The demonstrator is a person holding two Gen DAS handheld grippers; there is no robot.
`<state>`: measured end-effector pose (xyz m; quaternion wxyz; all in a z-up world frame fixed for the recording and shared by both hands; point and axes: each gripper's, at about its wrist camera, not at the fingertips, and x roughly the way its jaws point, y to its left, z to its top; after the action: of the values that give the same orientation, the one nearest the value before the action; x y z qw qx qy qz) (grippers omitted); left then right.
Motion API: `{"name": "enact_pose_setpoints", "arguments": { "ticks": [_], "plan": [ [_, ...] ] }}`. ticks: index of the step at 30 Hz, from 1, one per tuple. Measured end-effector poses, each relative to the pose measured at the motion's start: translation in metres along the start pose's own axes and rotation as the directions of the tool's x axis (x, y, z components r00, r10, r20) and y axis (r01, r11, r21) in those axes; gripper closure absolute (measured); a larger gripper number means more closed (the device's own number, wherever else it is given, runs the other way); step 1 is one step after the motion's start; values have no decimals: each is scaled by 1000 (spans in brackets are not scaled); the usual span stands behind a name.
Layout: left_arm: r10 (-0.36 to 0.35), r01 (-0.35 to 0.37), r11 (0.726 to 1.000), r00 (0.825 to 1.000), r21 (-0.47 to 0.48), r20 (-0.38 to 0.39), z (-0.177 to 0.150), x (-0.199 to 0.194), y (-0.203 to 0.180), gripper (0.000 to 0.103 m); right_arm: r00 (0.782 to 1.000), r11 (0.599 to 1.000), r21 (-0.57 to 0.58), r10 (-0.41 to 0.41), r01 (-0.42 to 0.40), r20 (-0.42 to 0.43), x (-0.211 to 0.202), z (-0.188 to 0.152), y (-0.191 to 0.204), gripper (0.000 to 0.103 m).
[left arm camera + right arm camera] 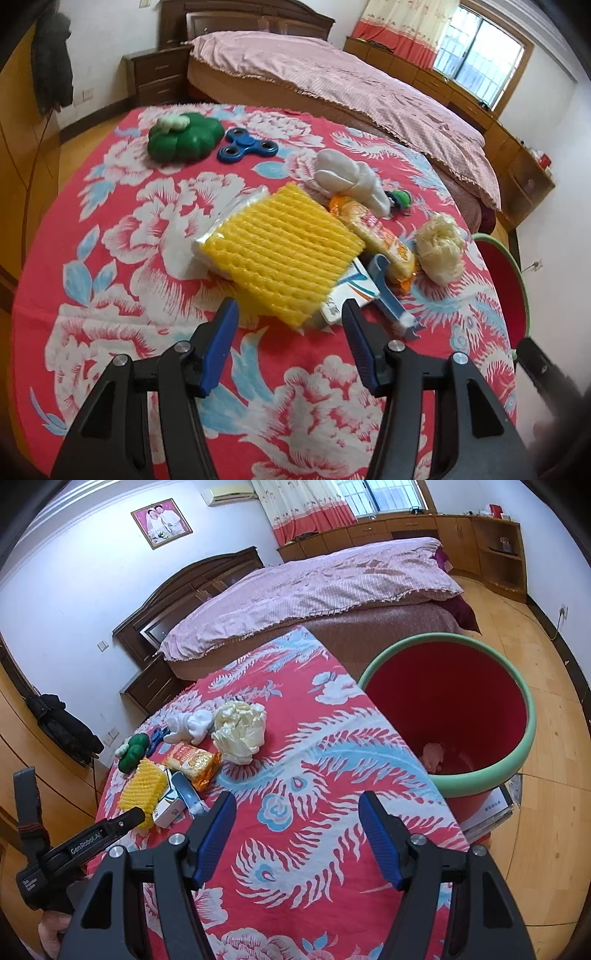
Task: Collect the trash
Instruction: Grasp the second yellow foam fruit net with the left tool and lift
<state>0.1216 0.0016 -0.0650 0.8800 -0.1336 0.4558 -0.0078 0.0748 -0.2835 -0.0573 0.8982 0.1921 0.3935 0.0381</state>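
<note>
Trash mostly remains uncollected: yellow foam net (280, 254), snack wrapper (380, 236) and crumpled paper (441, 247) lie just ahead of the empty, open left gripper (290, 314), while the open right gripper (297, 808) hovers beside the nearly empty bin (517, 690).

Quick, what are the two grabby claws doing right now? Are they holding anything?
Left gripper: open, holding nothing, just short of the yellow foam net.
Right gripper: open, empty, over the tablecloth.

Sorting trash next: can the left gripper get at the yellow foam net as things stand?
Probably yes. The left gripper is open right before the yellow foam net, which lies on top of the pile with nothing between them.
</note>
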Motion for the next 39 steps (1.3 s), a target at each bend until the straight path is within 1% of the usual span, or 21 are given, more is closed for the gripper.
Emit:
{"name": "enact_pose_setpoints", "arguments": {
  "ticks": [3,7,12,16,19,22,24,25,27,30,34,36,39],
  "plan": [
    [-21,21,999,1000,-32,3,4,6,5,45,1000,1000,-4,-7,6,-13,5,-1,1,32],
    [-82,83,994,996,-70,17,8,12,10,45,1000,1000,-7,-13,13,-26,10,-1,1,32],
    [-105,106,989,994,-98,22,13,21,16,45,999,1000,-9,-17,17,-40,18,0,3,32],
    [-147,148,977,989,-152,18,17,29,24,45,998,1000,-16,-18,17,-53,24,0,4,32],
    [-189,190,963,982,-192,20,19,33,30,53,998,1000,-22,-20,18,-58,28,1,6,32],
    [-230,230,950,973,-213,26,20,34,34,64,997,999,-26,-21,19,-68,32,1,7,32],
    [-259,260,943,965,-210,32,20,33,35,74,997,999,-30,-18,16,-74,36,1,9,32],
    [-267,269,942,963,-201,39,20,32,35,76,997,999,-35,-19,16,-76,37,1,11,32],
    [-277,282,940,960,-192,49,19,29,34,86,997,999,-44,-17,14,-81,39,1,14,32],
    [-295,302,934,953,-190,64,19,25,36,88,996,998,-62,-8,3,-90,42,0,21,32],
    [-308,320,931,947,-177,90,19,14,39,89,995,996,-93,3,-12,-99,46,-2,34,32],
    [-308,321,932,946,-167,101,19,7,42,89,994,994,-105,15,-26,-106,48,-3,41,32],
    [-291,306,942,949,-140,121,18,-5,46,90,993,990,-131,30,-45,-114,52,-5,53,32]
  ]
}}
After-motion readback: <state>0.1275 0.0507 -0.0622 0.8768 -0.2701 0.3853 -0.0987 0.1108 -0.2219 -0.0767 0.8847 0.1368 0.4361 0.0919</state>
